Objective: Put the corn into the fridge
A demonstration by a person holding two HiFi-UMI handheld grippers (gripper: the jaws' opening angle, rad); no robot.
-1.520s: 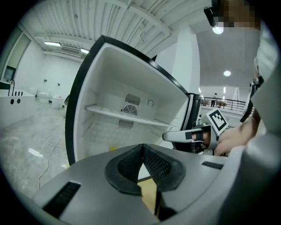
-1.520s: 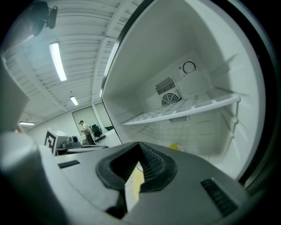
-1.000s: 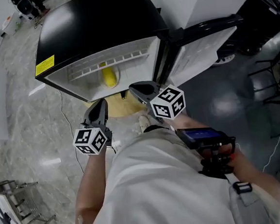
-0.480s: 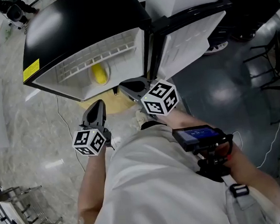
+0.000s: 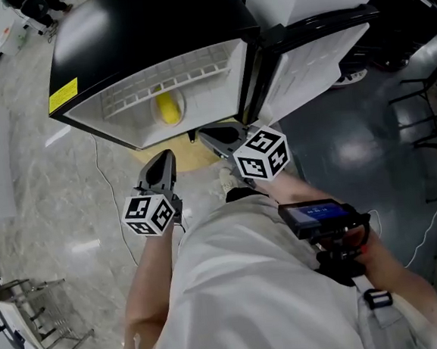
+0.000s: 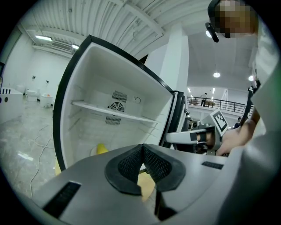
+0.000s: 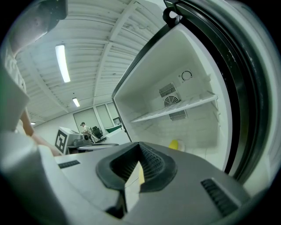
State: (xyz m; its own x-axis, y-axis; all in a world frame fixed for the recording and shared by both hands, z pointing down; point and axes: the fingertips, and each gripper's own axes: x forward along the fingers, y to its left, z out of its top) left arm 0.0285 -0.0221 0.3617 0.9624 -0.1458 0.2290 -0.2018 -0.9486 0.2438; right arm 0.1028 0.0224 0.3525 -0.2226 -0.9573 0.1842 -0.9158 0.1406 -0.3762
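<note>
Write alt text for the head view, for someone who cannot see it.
Seen from above, a yellow corn lies inside an open black fridge, its door swung right. A person's left tool and right tool, both shut and empty, point toward it.

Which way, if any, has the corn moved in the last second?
No. The corn sits in the same spot inside the fridge, just below the white shelf, as before; only the head view's framing has shifted.
</note>
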